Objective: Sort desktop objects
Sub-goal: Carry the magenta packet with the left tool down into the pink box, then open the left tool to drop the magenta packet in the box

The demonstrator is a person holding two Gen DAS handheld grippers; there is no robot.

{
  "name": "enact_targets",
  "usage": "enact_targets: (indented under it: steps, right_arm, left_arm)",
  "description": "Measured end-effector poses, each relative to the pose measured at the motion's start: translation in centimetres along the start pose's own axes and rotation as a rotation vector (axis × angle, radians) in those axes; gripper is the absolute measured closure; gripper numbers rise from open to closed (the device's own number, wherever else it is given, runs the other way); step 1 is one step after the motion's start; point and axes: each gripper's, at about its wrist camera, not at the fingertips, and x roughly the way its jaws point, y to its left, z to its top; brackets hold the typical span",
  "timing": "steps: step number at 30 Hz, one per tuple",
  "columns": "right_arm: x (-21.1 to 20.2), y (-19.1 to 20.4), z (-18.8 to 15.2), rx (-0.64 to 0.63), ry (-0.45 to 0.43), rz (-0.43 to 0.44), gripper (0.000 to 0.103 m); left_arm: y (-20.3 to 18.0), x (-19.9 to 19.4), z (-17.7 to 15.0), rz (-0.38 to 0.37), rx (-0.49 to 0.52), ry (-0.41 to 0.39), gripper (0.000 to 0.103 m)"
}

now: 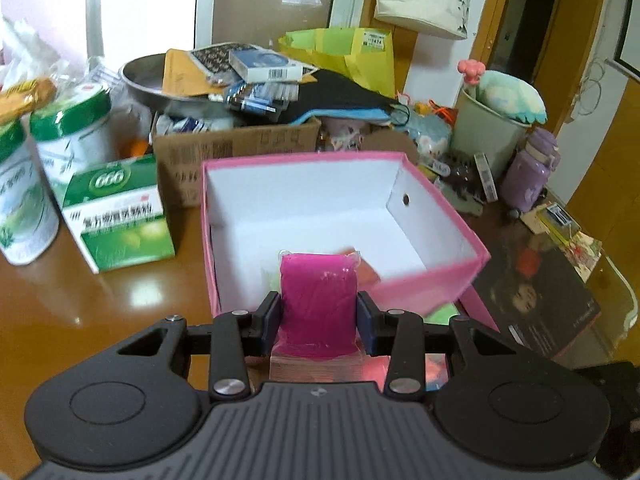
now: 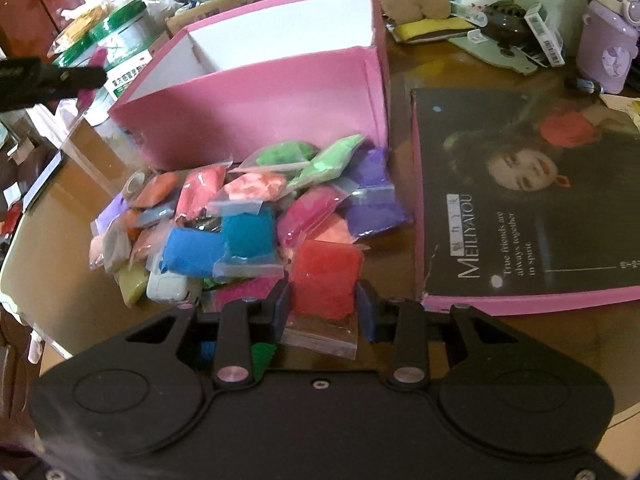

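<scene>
Left tool [image 1: 318,312] clamped on magenta clay packet in clear plastic bag [image 1: 318,300], pads pressing both sides, packet upright between them, top edge poking up over near wall of open pink cardboard box with white inside [image 1: 436,208]. Packet held above near rim, not yet inside. Box interior looks mostly bare; something orange-red blurred just behind the packet, cannot tell what.

Right tool [image 2: 322,304] clamped on red clay packet in clear bag [image 2: 326,280], bag's zip end sticking out under the pads, at near edge of heap of many-coloured clay packets [image 2: 248,216]. Heap on brown wooden desk [image 2: 92,296], against outer front wall of pink box. Cannot tell if red packet is lifted clear of heap or still resting on it.

Step in hand, by judgement: drop magenta packet into box.
- Carry forward past near wall before letting go; release at rim risks packet falling back outside onto heap.
- Keep packet clear of wall top; soft bag likely to snag or fold.
- Release low over white floor, toward a corner, leaving room for the rest.
- Hold right tool steady, away from left's path; both work at the same box front.

Dark box lid with printed portrait and pink rim [image 2: 528,200] lying flat on desk beside box, toward desk's right side; keep clear. Green-and-white medicine carton [image 1: 116,208] near box's left wall, no obstacle.
</scene>
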Motion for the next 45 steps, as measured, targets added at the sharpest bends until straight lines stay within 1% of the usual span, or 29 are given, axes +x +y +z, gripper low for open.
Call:
enact_targets:
  steps: [6,12,19,23,28,36,43,44,45]
  right_arm:
    - [-0.3,-0.4,0.2,0.017,-0.003,0.005,0.068]
    - [-0.6,-0.5,0.4,0.027,-0.011,0.01,0.068]
    - [-1.3,-1.0,0.4,0.054,-0.02,0.011,0.068]
    - [-1.6,-1.4,0.2,0.072,-0.024,0.005,0.068]
    - [-2.5,-1.7,0.0,0.092,-0.037,0.013,0.068]
    - [-3.9,-1.8,-0.2,0.109,-0.059,0.034,0.068]
    - [-4.8,-1.9,-0.4,0.123,-0.069,0.043,0.068]
    - [-4.9,-2.0,-0.3,0.124,-0.071,0.044,0.068]
    - [-5.0,-2.0,-0.3,0.124,-0.072,0.046,0.068]
  left_arm:
    - [0.3,3.1,2.6,0.019,0.028,0.005,0.065]
    - [0.2,7.4,4.0,0.046,0.051,0.064,0.065]
    - [-0.6,11.5,4.4,0.045,0.083,0.142,0.065]
    - [-1.1,13.5,4.3,0.052,0.118,0.186,0.065]
    - [-1.1,15.6,4.2,0.046,0.11,0.248,0.064]
    - [-0.7,18.6,5.0,0.038,0.081,0.322,0.064]
    - [-1.0,20.5,5.4,0.039,0.09,0.383,0.064]
    - [-1.0,20.7,5.5,0.037,0.087,0.392,0.062]
    - [-1.0,20.7,5.5,0.036,0.08,0.397,0.056]
